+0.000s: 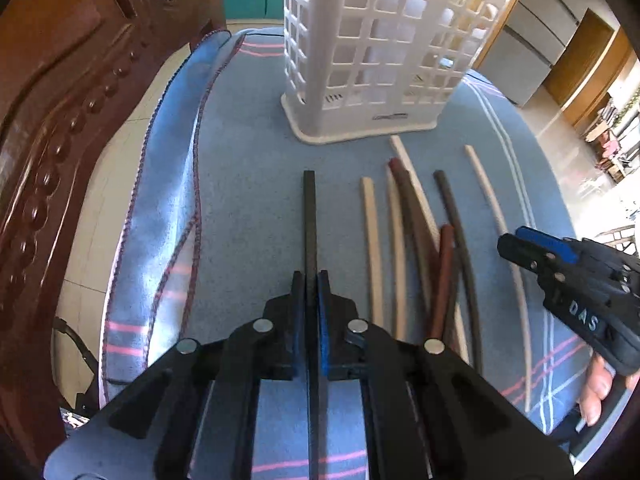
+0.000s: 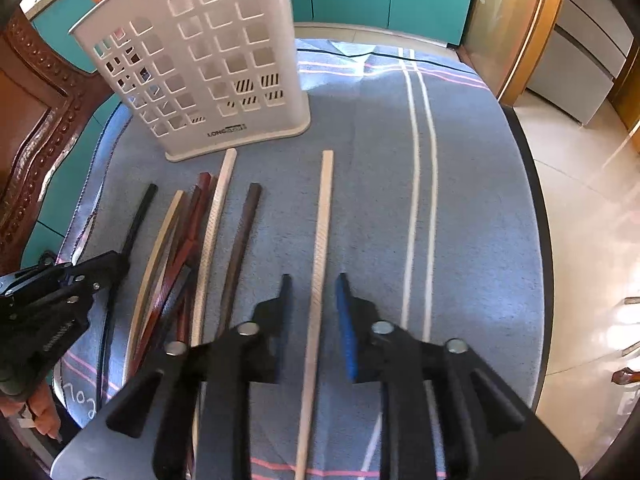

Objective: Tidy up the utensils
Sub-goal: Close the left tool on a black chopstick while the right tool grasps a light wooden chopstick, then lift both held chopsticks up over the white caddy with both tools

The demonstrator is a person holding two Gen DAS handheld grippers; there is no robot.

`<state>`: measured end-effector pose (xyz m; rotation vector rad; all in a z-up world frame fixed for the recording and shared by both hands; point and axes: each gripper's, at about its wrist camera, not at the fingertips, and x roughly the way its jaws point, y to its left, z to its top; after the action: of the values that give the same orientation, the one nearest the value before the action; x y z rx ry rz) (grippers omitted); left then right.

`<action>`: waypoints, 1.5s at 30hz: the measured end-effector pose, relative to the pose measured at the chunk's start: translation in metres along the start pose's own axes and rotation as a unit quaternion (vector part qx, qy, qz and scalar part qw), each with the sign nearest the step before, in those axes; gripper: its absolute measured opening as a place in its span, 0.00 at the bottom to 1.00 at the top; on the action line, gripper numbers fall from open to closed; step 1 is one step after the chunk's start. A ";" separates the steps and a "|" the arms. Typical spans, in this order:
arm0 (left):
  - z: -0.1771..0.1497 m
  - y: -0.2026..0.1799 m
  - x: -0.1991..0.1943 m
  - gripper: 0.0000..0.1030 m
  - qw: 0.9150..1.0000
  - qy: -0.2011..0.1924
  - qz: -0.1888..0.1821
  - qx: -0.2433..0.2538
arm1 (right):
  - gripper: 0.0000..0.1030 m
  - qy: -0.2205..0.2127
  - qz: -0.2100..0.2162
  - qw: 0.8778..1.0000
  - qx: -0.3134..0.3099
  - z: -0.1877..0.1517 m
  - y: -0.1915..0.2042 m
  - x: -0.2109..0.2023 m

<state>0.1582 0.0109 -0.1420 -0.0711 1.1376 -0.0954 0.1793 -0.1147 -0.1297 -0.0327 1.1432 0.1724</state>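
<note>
Gripping a black chopstick (image 1: 309,216), the left gripper (image 1: 311,280) has its jaws pressed together on the stick partway along its length, so the stick runs straight forward between the blue pads toward a white lattice holder (image 1: 376,60). That holder stands upright at the far side of a blue cloth (image 1: 240,184) that covers the table. Whether the black stick is lifted off the cloth or only lying on it cannot be told.

To the right, the right gripper (image 2: 313,284) hovers with its jaws partly open, one finger on each side of a pale chopstick (image 2: 322,240), not yet touching it. This pale stick lies on the cloth by itself, apart from the others.

Between the two grippers lies a loose bundle of chopsticks (image 2: 188,240), red-brown, dark brown and pale ones, some crossing or overlapping, their far ends near the base of the holder.

To do this step well, it is probably best to lower the right gripper until the pads flank the pale stick squarely, close near its middle so it stays balanced, then lift straight up. Each stick should be tipped upright before being lowered into the holder's open top, which is out of view here, so its depth cannot be judged.
</note>
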 end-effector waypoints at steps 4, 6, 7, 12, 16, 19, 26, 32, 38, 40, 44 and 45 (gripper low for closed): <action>0.012 -0.006 0.006 0.14 1.000 -0.007 0.023 0.011 | 0.26 0.002 -0.029 1.000 -0.007 0.004 0.010 0.010; 0.016 -0.012 0.005 0.14 0.999 -0.010 0.034 0.016 | 0.23 0.000 -0.037 0.999 -0.013 0.006 0.013 0.011; 0.016 -0.013 0.005 0.12 0.999 -0.012 0.034 0.014 | 0.09 -0.001 -0.034 0.999 -0.013 0.006 0.014 0.010; 0.022 -0.002 -0.014 0.07 0.998 -0.058 0.013 -0.025 | 0.06 -0.025 -0.008 1.000 -0.004 0.004 0.014 -0.006; 0.025 -0.007 -0.065 0.07 0.991 -0.131 -0.015 -0.014 | 0.06 -0.083 0.021 0.996 0.002 0.000 0.008 -0.056; 0.019 -0.014 -0.120 0.07 0.980 -0.198 -0.025 -0.002 | 0.06 -0.134 0.045 0.990 0.002 -0.007 0.001 -0.108; 0.031 -0.017 -0.246 0.07 0.921 -0.386 -0.059 -0.006 | 0.06 -0.257 0.075 0.963 0.015 -0.009 -0.009 -0.214; 0.075 -0.026 -0.262 0.07 0.867 -0.496 -0.037 -0.040 | 0.06 -0.380 0.107 0.918 0.047 0.028 -0.009 -0.261; 0.121 -0.023 -0.195 0.07 0.886 -0.459 -0.016 -0.064 | 0.06 -0.476 0.101 0.870 0.078 0.054 -0.002 -0.261; 0.131 -0.025 -0.175 0.07 0.898 -0.435 -0.020 -0.060 | 0.06 -0.490 0.100 0.861 0.093 0.060 -0.003 -0.246; 0.138 -0.034 -0.153 0.07 0.913 -0.407 -0.007 -0.034 | 0.06 -0.471 0.090 0.872 0.096 0.085 -0.008 -0.199; 0.140 -0.038 -0.148 0.07 0.915 -0.403 -0.001 -0.025 | 0.06 -0.460 0.078 0.880 0.090 0.088 -0.007 -0.185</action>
<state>0.2216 -0.0089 0.0543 -0.1425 0.3110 -0.0307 0.1848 -0.1334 0.0744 0.2837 0.1977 0.1920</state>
